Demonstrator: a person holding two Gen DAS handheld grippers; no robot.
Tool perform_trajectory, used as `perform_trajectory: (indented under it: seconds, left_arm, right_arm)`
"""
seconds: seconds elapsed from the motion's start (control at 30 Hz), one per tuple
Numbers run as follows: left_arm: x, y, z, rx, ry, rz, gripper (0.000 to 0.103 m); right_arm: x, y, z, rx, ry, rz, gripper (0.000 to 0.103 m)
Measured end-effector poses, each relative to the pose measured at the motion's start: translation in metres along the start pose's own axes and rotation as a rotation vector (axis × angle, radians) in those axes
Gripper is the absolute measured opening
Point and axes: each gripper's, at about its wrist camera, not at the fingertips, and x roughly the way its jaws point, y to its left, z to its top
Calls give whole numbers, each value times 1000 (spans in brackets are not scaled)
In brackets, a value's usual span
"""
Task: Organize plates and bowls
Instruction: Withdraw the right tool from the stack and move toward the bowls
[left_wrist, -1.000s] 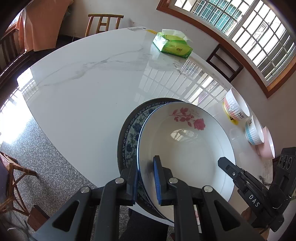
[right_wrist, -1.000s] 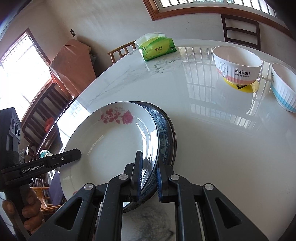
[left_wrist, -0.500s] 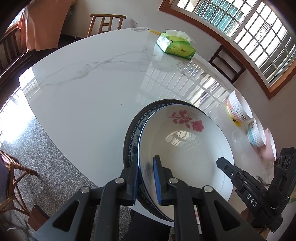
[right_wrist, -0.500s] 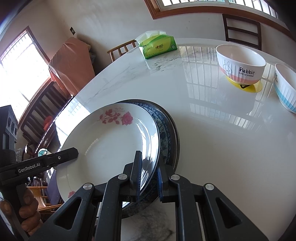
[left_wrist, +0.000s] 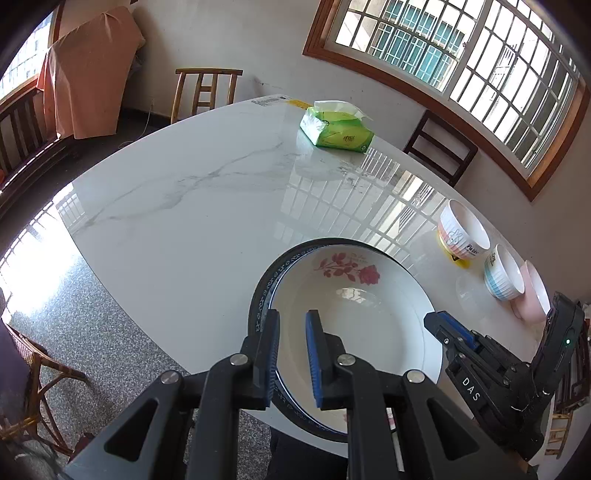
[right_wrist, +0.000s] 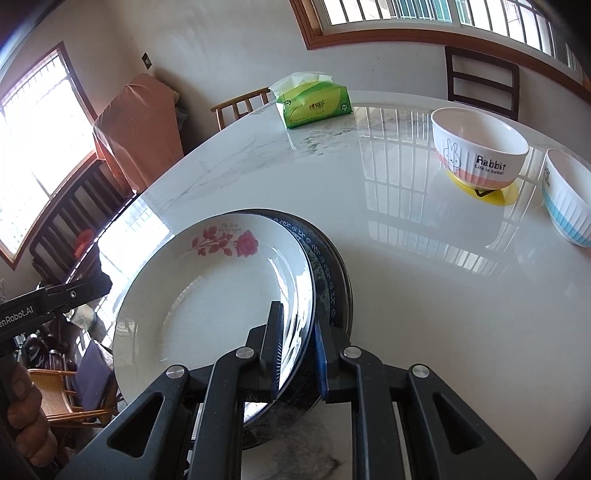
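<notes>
Marble-white tabletop (left_wrist: 184, 229), glossy, window bars mirrored in it; wooden chairs round it, barred windows behind.

- Two plates stacked at the near edge, partly overhanging it. White rose plate (right_wrist: 207, 302) lies on top, blue-patterned plate (right_wrist: 328, 273) beneath, its dark rim showing along the right side.
- Right gripper (right_wrist: 296, 314): jaws straddle the right-hand rims of both plates, one pad over the white plate's inner face, the other outside the blue plate's edge. Jaws have just been opening a little, gap narrow, both rims between them. Cannot tell whether the pads press on the rims.
- Left gripper (left_wrist: 291, 317): jaws narrow, a small gap between the blue pads. From its own camera the stack's left rim shows through the gap. From the right wrist view its tip sits just beside the white plate's left rim, apart from it; nothing gripped.
- A hand (right_wrist: 22, 417) wraps the left gripper's handle, low at the frame's edge.
- Far right of the tabletop, a row of bowls: rabbit bowl (right_wrist: 480, 147) on a yellow mat (right_wrist: 491, 192), blue-striped bowl (right_wrist: 569, 206) just beside it, pink bowl (left_wrist: 533, 295) last.
- Green tissue pack (right_wrist: 314, 103) at the far side, well apart from the plates.
</notes>
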Motion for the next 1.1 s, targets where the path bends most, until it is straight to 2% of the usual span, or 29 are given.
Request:
perform_trajectory:
  seconds: [0.17,0.33,0.47,0.73,0.9,1.1]
  left_arm:
    - [0,-12,-10,9,32,-52,15]
    - [-5,-40,-21,64,19,-90,15]
    - [-7,-79,-34,161,23,-108,25]
    - [4,-159,-55,281,117,-208,26]
    - [15,-208,-62,303,202,-281,26]
    - [26,-280,-55,354,282,-372,26]
  right_arm:
    - [-19,4,1,-98,-137,-132,21]
    - [-49,-8,-11,-163,-275,-272,25]
    - [-75,-50,-24,-73,-305,-321,25]
    - [-130,-150,-62,75,-346,-537,27]
    - [-161,-210,-81,214,-352,-554,27]
    - [-181,-258,-99,340,-341,-490,30]
